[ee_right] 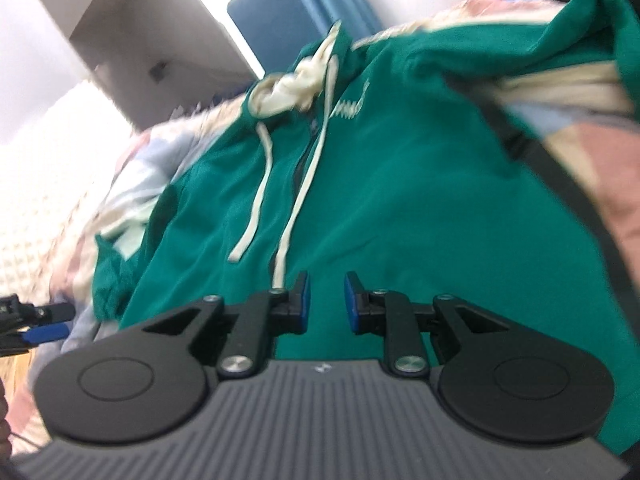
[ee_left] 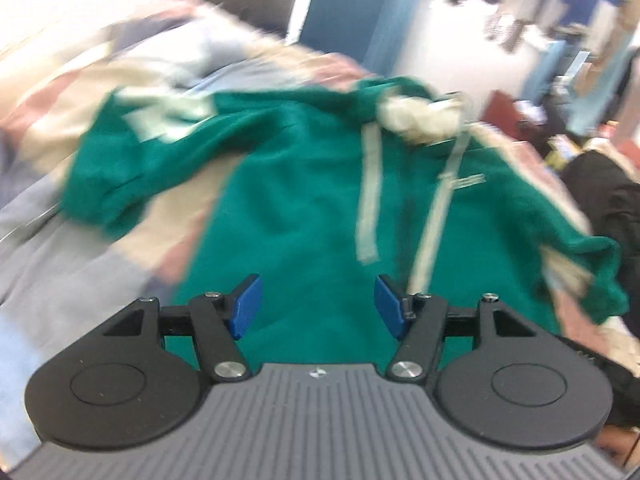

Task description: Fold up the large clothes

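While spread front-up across a patchwork bedspread (ee_left: 52, 248), lies flat over most of the bed: a green hoodie (ee_left: 304, 208), hood (ee_right: 288, 88) at the far end, hem nearest both cameras. Looks like the laying-out step just finished, with folding proper not yet begun. Left sleeve (ee_left: 132, 168) crumpled and bent away from the body; right sleeve (ee_left: 580, 248) bunched near the bed's edge. Two cream drawstrings (ee_right: 276, 184) trail down the chest. Left gripper (ee_left: 316, 306) hovers above the hem, jaws apart to a middling gap, nothing between them. Right gripper (ee_right: 325, 306) also over the hem, jaws only narrowly parted, gripping nothing. Next, probably: widen the right jaws, reach for a sleeve, pinch near the cuff and carry it across the chest.
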Demonstrator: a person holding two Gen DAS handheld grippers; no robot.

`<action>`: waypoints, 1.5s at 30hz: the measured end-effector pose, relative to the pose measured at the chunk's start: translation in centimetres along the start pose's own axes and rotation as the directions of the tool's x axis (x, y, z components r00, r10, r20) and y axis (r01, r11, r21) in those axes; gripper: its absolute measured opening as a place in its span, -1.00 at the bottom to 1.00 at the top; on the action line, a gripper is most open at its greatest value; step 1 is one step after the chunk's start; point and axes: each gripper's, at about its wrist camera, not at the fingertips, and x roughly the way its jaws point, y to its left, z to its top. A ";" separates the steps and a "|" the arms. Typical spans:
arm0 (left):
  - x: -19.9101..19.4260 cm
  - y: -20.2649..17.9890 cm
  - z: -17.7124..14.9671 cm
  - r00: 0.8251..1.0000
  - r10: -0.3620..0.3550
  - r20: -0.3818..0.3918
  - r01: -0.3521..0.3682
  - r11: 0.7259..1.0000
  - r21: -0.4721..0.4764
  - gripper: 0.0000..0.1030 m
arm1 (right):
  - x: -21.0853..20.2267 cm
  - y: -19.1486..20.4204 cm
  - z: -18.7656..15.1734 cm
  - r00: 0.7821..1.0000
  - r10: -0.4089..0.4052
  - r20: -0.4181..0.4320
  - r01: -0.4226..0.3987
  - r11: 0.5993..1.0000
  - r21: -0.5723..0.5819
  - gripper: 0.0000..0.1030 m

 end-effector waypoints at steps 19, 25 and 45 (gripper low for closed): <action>11.0 -5.4 -5.4 0.992 -0.110 -0.057 0.117 0.985 0.130 0.30 | 0.2 -6.6 5.3 0.979 -0.078 0.186 0.053 0.989 0.138 0.41; 13.2 -4.8 -5.6 0.985 -0.139 -0.103 0.148 0.985 0.092 0.30 | 1.9 -11.9 10.4 0.936 -0.200 0.288 0.093 0.933 0.347 0.64; 17.8 -2.1 -3.5 0.966 -0.218 -0.142 0.196 0.969 -0.150 0.30 | -0.4 -17.2 15.2 0.787 -0.373 0.491 0.189 0.904 0.383 -0.81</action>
